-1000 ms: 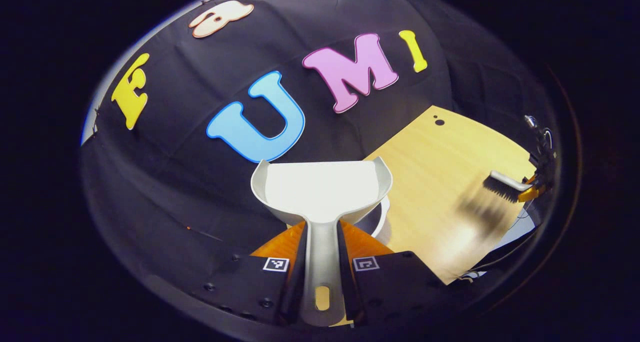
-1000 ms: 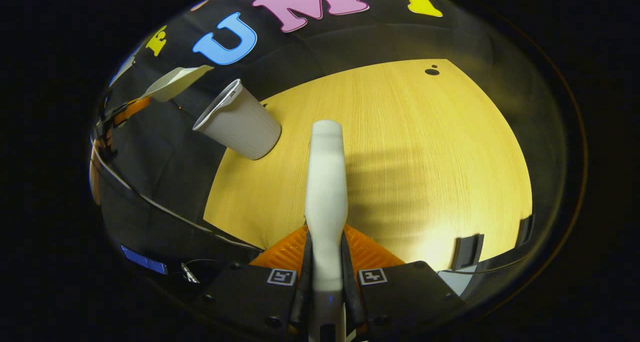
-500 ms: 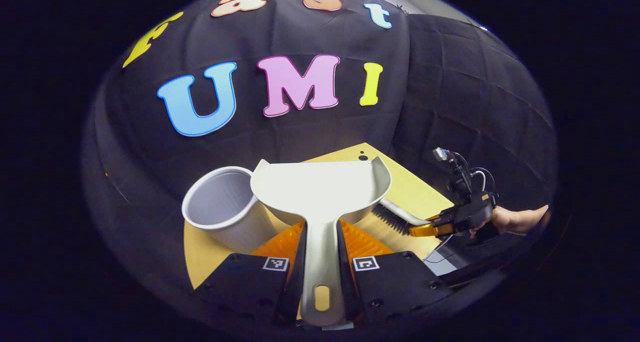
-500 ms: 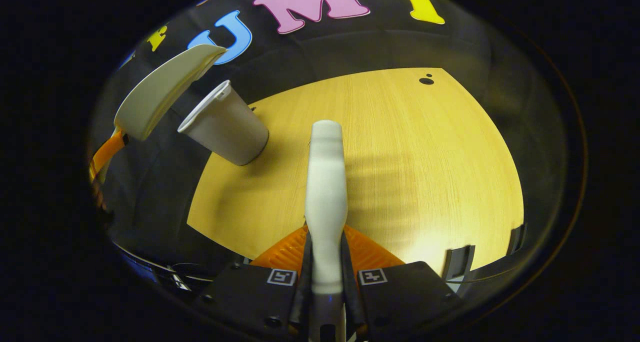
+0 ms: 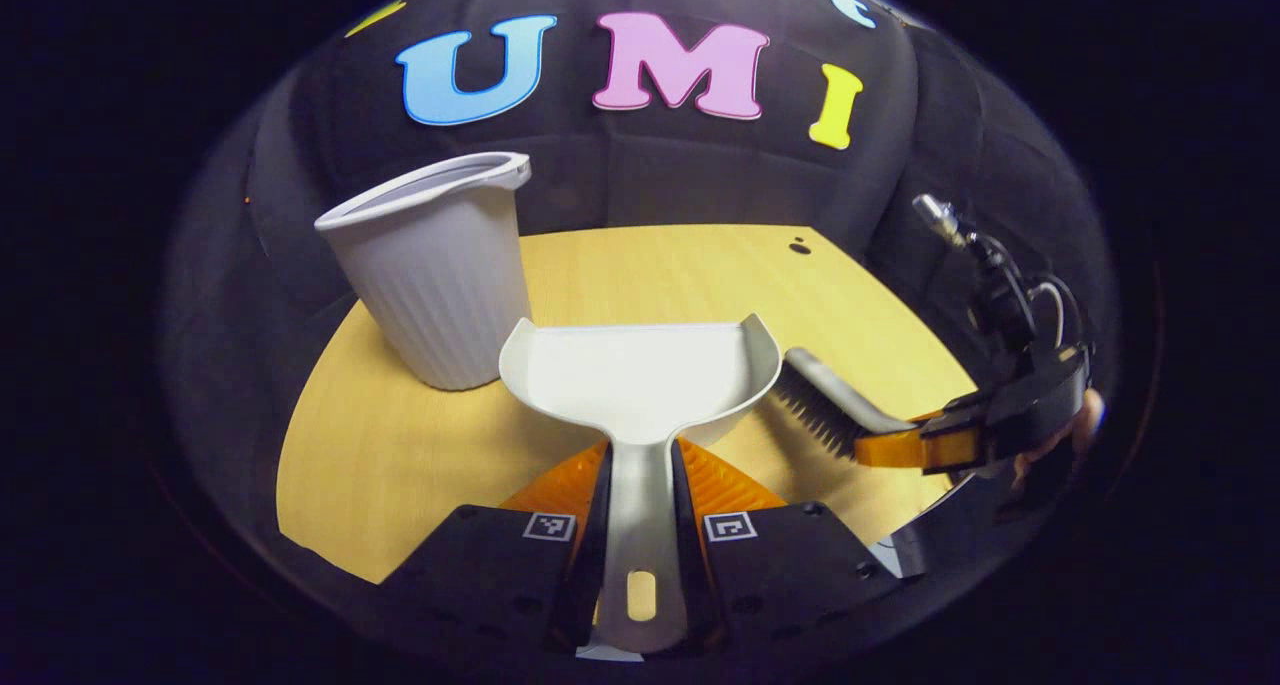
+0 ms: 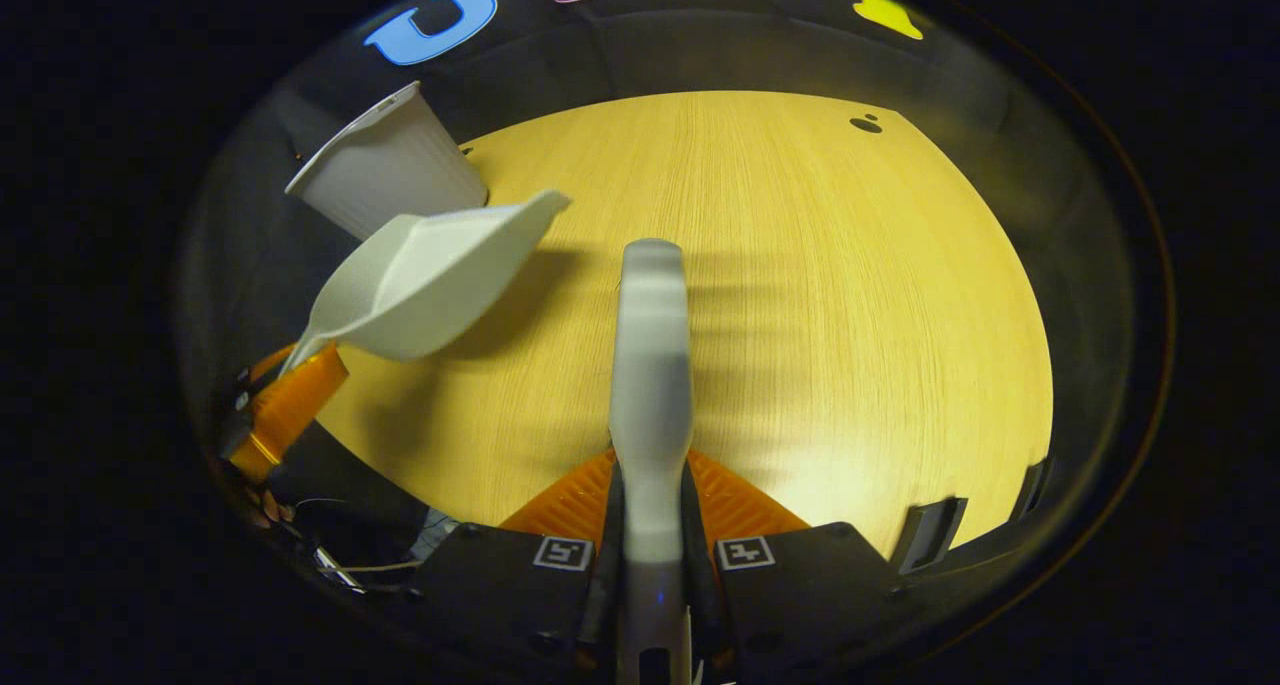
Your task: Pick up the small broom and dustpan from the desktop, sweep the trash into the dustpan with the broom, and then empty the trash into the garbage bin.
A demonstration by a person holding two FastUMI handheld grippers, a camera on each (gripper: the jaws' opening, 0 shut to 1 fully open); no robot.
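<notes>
Left gripper (image 5: 640, 525) pinches the dustpan (image 5: 640, 380) handle beside the garbage bin (image 5: 430, 275); right gripper (image 6: 650, 535) clamps the broom (image 6: 650, 365) handle. Lower both level onto the desktop (image 6: 800, 265) — bin-clear — before releasing.

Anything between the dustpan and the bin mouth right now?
Nothing visible. The dustpan, clamped in the left gripper, sits beside the garbage bin, below its rim. The broom in the right gripper is on the dustpan's other side.
</notes>
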